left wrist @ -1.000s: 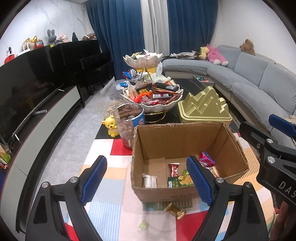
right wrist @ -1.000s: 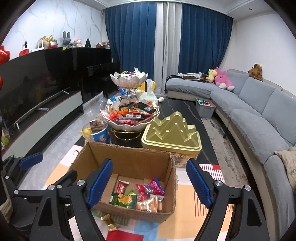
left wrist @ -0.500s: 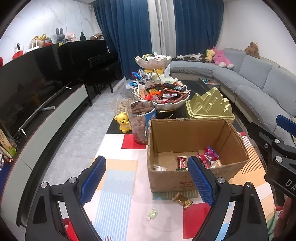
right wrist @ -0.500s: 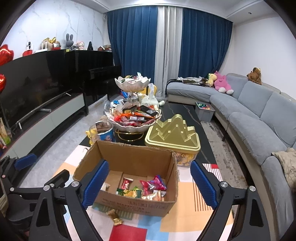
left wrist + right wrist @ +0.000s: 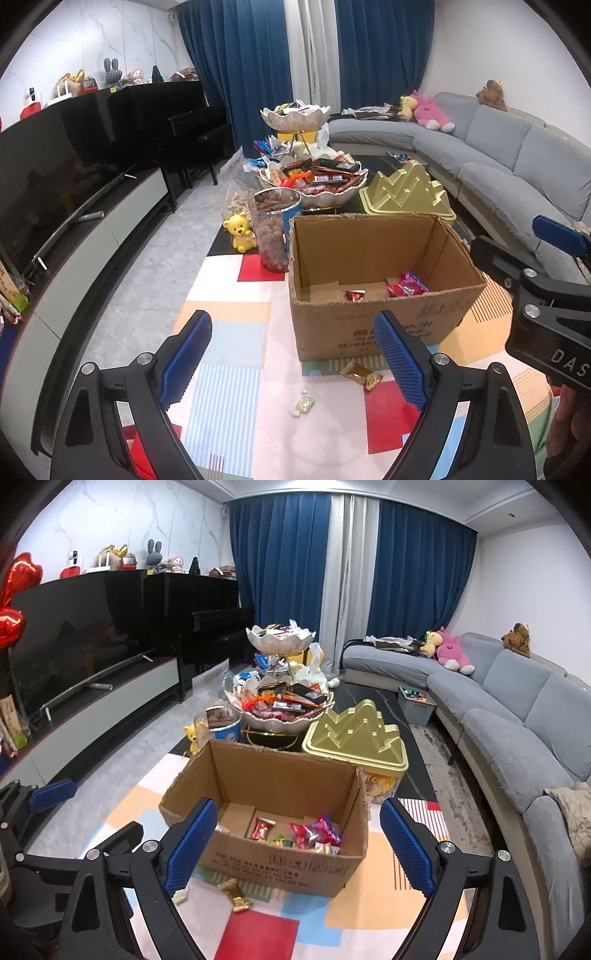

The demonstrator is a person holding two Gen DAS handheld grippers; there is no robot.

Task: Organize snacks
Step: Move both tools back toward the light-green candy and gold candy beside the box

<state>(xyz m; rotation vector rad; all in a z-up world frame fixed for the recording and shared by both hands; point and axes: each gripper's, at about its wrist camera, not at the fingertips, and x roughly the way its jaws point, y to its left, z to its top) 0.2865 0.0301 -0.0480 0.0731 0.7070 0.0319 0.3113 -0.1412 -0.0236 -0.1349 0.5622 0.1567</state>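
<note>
Between picks: left gripper and right gripper, fingers spread and empty, face the cardboard box holding wrapped snacks; next, likely, the gold-wrapped candy on the patterned worktop just before it

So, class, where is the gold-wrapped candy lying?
In both views the gold-wrapped candy lies on the mat just in front of the box, outside it.
</note>
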